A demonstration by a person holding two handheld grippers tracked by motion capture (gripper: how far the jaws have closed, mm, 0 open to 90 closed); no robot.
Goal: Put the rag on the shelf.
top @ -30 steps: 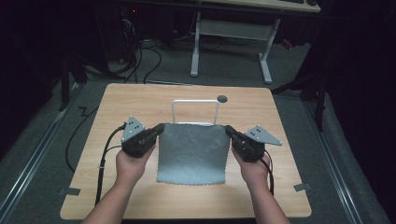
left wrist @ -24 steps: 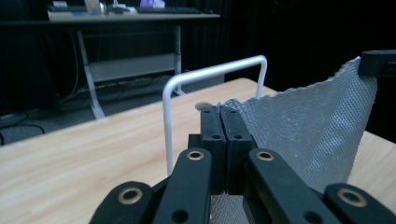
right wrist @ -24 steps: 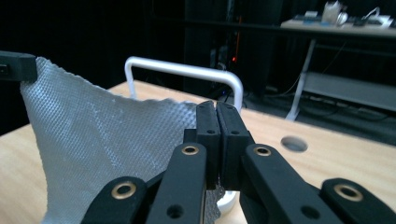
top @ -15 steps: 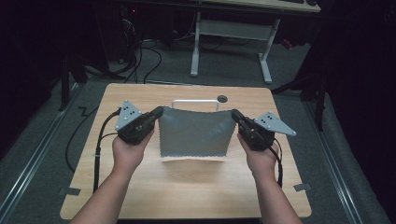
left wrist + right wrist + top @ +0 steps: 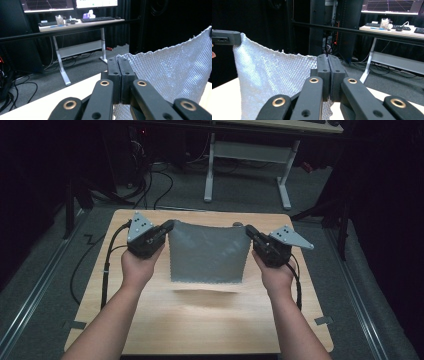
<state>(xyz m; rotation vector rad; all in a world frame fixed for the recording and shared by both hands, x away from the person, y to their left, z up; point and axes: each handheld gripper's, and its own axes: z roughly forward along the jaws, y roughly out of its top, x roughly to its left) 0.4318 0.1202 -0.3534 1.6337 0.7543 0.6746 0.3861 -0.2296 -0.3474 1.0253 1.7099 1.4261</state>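
Observation:
A grey waffle-textured cloth [image 5: 209, 254] hangs in the air above the wooden table [image 5: 200, 320], spread flat between both hands. My left gripper [image 5: 170, 225] is shut on the cloth's upper left corner, and my right gripper [image 5: 248, 230] is shut on its upper right corner. The cloth's lower edge hangs free, a little above the table, and casts a shadow on the wood. In the left gripper view the cloth [image 5: 175, 72] stretches away to the right from my shut left gripper [image 5: 120, 61]. In the right gripper view the cloth [image 5: 272, 77] runs left from my right gripper [image 5: 327, 58] to the other gripper's jaws.
A small dark round spot [image 5: 238, 224] sits on the table's far edge behind the cloth. Beyond the table stand a white-legged desk [image 5: 245, 160] and loose cables [image 5: 150, 180] on the floor. The desk carries monitors and a keyboard [image 5: 97, 19].
Both hands have lifted the cloth off the table and carried it away from the person. It lay flat a second ago and now hangs from its two upper corners.

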